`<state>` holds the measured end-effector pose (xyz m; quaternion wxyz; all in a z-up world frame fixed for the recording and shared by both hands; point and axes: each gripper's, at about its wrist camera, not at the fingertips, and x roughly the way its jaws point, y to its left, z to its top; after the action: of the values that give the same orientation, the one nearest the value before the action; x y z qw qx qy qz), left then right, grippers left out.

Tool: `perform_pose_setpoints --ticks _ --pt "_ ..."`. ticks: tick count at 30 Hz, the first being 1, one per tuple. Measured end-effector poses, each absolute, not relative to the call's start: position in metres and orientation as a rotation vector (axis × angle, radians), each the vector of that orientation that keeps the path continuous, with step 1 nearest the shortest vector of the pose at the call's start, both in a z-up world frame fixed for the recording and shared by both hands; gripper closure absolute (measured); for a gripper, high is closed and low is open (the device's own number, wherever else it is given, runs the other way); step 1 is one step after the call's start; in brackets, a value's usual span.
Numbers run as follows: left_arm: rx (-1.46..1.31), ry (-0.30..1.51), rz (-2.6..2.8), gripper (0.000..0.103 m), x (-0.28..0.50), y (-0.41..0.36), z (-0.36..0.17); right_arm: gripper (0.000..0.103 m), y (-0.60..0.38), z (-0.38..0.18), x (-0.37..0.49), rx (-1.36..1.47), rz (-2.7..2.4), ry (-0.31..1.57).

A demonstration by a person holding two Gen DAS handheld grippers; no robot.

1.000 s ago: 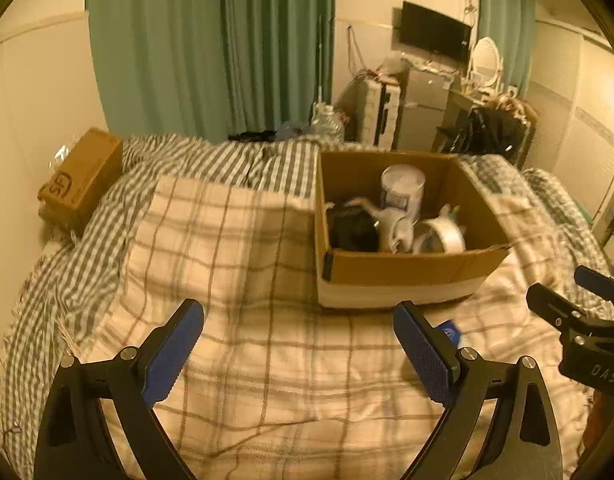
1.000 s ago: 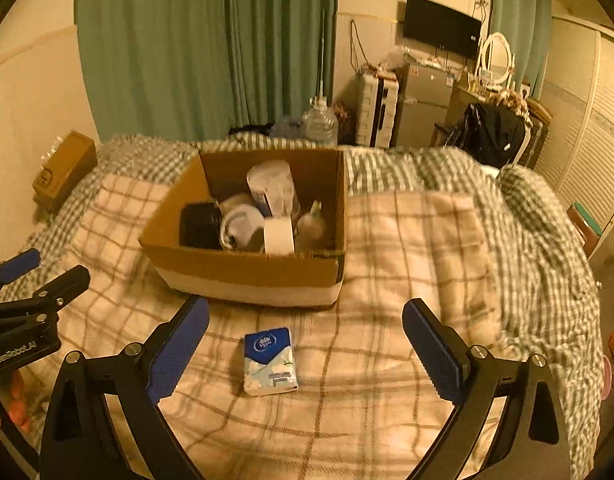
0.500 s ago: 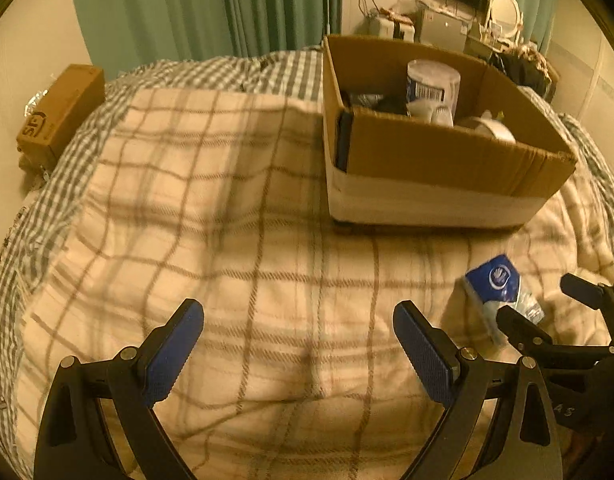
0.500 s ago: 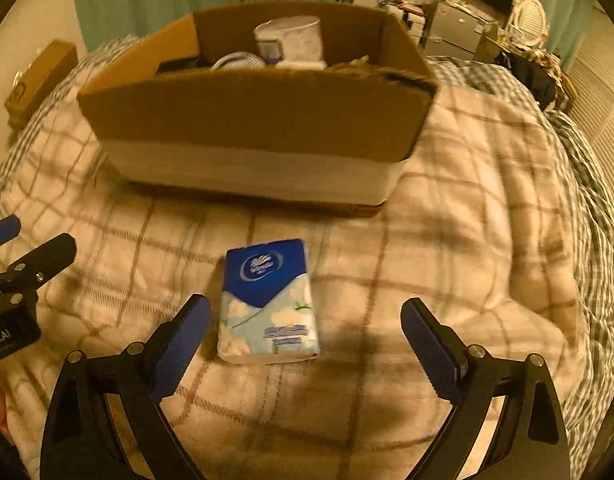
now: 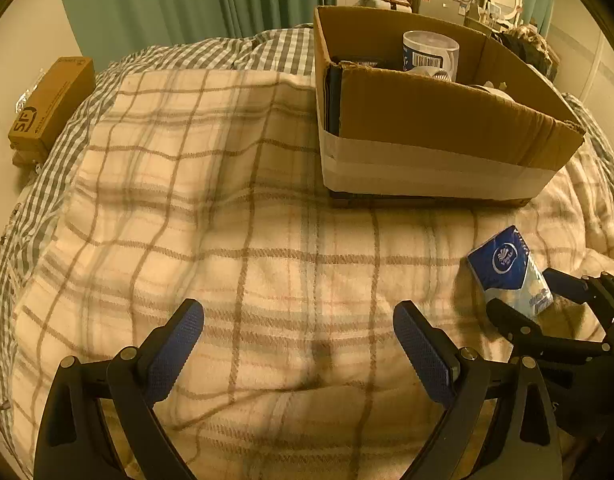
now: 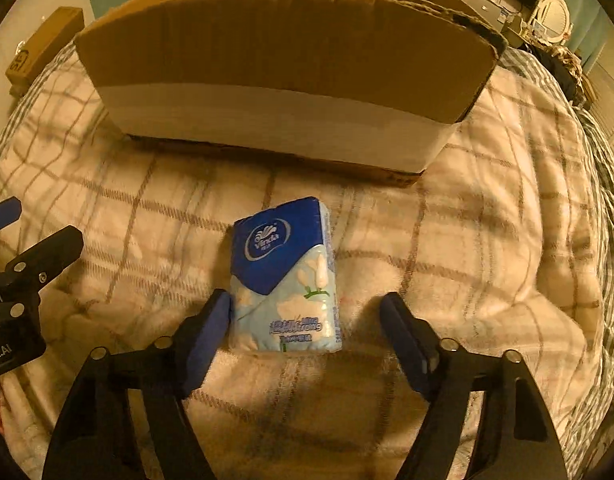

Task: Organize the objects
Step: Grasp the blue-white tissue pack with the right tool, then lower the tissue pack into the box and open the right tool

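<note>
A blue and white tissue pack [image 6: 285, 276] lies flat on the plaid blanket in front of an open cardboard box [image 6: 283, 92]. My right gripper [image 6: 305, 316] is open, low over the blanket, with its jaws on either side of the pack's near end; the left pad [image 6: 211, 332] touches or nearly touches the pack. In the left wrist view the pack [image 5: 509, 270] sits at the right, between the right gripper's fingers [image 5: 519, 328]. My left gripper [image 5: 299, 344] is open and empty over bare blanket. The box [image 5: 435, 132] holds a white canister [image 5: 429, 56] and other items, mostly hidden.
The plaid blanket [image 5: 227, 220] covers a bed with a checked quilt [image 5: 211, 52] beneath. A long brown carton [image 5: 51, 104] lies at the bed's left edge. Green curtains, a TV, a mirror and cluttered furniture stand behind the bed.
Both grippers have dropped and moved forward toward the blanket. My right gripper has closed in on the tissue pack, which now sits between its open jaws.
</note>
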<state>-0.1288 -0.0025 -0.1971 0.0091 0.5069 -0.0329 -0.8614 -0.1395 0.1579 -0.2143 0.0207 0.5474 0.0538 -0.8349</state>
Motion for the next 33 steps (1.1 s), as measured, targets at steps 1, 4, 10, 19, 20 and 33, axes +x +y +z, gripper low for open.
perform_pose_setpoints --ticks 1,4,10,19,20,33 --pt "1.584 -0.104 -2.688 0.005 -0.128 -0.002 -0.197 0.038 0.157 -0.214 -0.139 1.694 -2.587 0.173" --pt "1.578 -0.102 -2.682 0.005 -0.126 -0.004 -0.196 0.052 0.155 -0.211 -0.135 1.673 -2.587 0.192" --pt "1.560 -0.066 -2.681 0.005 -0.120 -0.010 -0.188 0.057 0.161 -0.199 -0.122 1.624 -2.603 0.135" --pt "1.473 -0.016 -2.753 0.005 -0.101 -0.015 -0.153 0.057 0.154 -0.153 -0.093 1.478 -2.652 0.062" --pt "1.460 -0.013 -2.766 0.005 -0.099 -0.015 -0.147 0.057 0.153 -0.145 -0.092 1.462 -2.659 0.059" --pt "1.222 -0.019 -2.933 0.005 -0.130 -0.011 -0.058 0.057 0.143 -0.034 -0.099 1.158 -2.782 0.101"
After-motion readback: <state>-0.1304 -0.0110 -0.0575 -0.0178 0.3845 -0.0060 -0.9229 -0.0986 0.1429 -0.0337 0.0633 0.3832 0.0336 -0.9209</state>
